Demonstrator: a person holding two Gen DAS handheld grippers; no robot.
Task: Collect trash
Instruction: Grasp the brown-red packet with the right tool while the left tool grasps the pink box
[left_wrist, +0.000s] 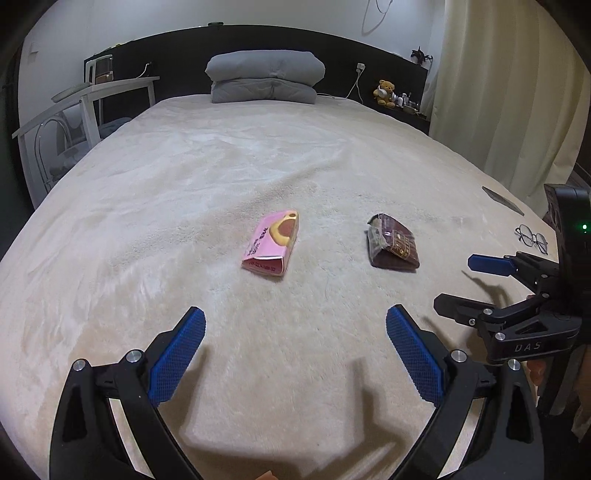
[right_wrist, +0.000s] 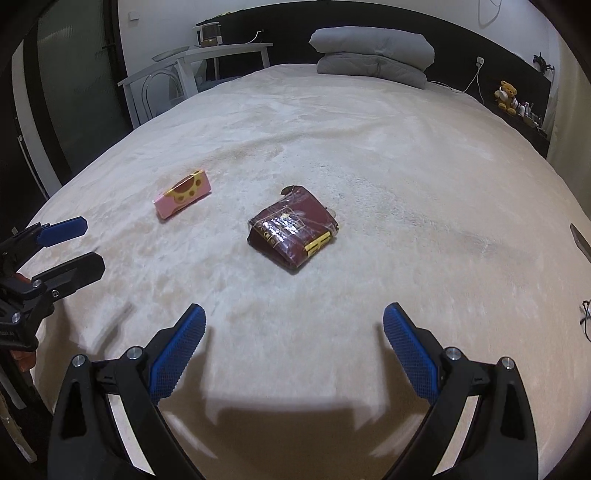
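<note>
A pink snack box (left_wrist: 272, 243) lies on the cream bedspread (left_wrist: 221, 177), straight ahead of my left gripper (left_wrist: 295, 325), which is open and empty, well short of it. A dark red-brown wrapped packet (left_wrist: 393, 243) lies to its right. In the right wrist view the packet (right_wrist: 293, 229) lies ahead of my right gripper (right_wrist: 293, 321), also open and empty, with the pink box (right_wrist: 181, 198) further left. Each gripper shows at the other view's edge: the right gripper (left_wrist: 454, 284) and the left gripper (right_wrist: 90, 242).
Eyeglasses (left_wrist: 532, 238) and a flat dark object (left_wrist: 502, 200) lie near the bed's right edge. Grey folded bedding (left_wrist: 264, 77) sits at the headboard. A white table and chair (left_wrist: 88, 107) stand left of the bed, curtains (left_wrist: 509, 85) to the right.
</note>
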